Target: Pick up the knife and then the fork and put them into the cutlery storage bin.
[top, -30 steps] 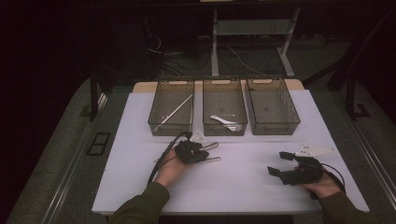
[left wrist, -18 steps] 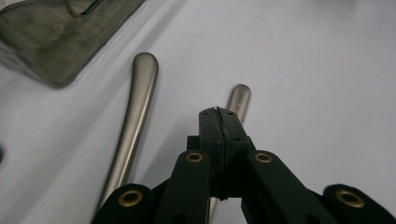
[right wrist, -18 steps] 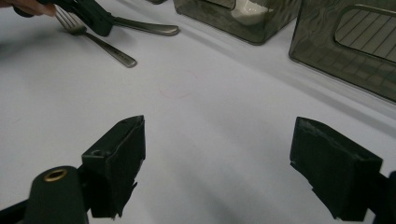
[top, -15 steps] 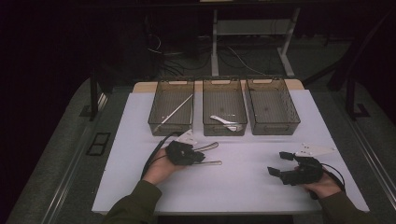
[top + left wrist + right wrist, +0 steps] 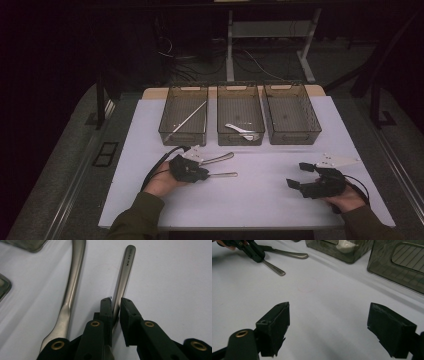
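Tabletop [image 5: 260,200] white, room dark; left claw [image 5: 115,305] just eased off handle [image 5: 122,282]; right claw [image 5: 328,327] wide, empty.

a lab: white test table [image 5: 250,200], floor cables [image 5: 200,60] (dark surroundings).

One thing has writing on it. It is the shiny metal handle [image 5: 123,277] that lies on the white bench [image 5: 175,290]. Small dark letters are stamped near its far, round end. They run along the handle. The letters are too tiny and blurry to read. The other handle [image 5: 72,282] to its left has no writing on it.
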Motion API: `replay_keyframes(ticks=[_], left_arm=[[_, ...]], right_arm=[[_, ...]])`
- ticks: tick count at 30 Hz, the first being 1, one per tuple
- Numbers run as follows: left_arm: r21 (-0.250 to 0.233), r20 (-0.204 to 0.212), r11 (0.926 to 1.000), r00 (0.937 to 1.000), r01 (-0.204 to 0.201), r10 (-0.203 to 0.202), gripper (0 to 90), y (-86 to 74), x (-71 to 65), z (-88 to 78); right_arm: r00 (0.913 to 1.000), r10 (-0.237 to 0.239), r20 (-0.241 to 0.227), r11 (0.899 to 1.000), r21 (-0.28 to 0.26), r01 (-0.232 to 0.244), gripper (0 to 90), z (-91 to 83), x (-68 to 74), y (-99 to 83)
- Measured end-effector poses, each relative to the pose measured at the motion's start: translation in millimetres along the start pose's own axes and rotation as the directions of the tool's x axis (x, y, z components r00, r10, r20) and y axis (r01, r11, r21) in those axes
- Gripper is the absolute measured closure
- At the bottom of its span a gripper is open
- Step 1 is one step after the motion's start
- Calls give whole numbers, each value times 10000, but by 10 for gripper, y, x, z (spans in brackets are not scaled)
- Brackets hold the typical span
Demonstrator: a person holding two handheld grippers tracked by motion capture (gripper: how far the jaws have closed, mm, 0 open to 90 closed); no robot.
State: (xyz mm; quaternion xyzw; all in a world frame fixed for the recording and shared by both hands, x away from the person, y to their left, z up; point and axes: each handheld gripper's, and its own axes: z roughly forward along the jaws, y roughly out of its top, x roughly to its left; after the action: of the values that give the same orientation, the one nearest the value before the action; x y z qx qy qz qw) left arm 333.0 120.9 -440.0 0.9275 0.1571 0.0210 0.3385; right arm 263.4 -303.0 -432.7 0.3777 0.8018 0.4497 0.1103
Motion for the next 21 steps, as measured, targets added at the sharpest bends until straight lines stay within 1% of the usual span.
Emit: replay_keyframes(ticks=[4, 6, 10, 12, 13, 17, 18, 21], left_arm=[[-7, 39, 10000, 10000, -65, 65, 806, -5, 0, -1], [-58, 151, 10000, 9999, 26, -25, 812, -5, -8, 5], [53, 446, 9998, 9988, -183, 181, 836, 18, -25, 16], [103, 452, 9999, 9989, -121, 116, 840, 30, -38, 22], [45, 457, 10000, 9990, -14, 12, 841, 31, -42, 27], [92, 457, 10000, 9989, 38, -42, 843, 44, -34, 28], [74, 447, 9999, 9989, 123, -127, 843, 47, -44, 29], [-71, 419, 9999, 9991, 90, -87, 843, 68, -59, 11]], right_arm=[[10000, -22, -30, 10000, 17, 22, 180, 1, 5, 0], [10000, -7, -26, 10000, 36, 7, 180, 3, 7, 1], [10000, -15, -20, 10000, 19, 15, 180, 3, 7, 1], [10000, -3, -20, 10000, 34, 3, 180, 3, 6, 1], [10000, -5, -16, 10000, 33, 5, 180, 4, 6, 1], [10000, -27, -28, 10000, 16, 27, 180, 1, 6, 2], [10000, -42, -24, 10000, -1, 42, 180, 0, 4, 3], [10000, -24, -37, 10000, -9, 24, 180, -2, 5, 4]])
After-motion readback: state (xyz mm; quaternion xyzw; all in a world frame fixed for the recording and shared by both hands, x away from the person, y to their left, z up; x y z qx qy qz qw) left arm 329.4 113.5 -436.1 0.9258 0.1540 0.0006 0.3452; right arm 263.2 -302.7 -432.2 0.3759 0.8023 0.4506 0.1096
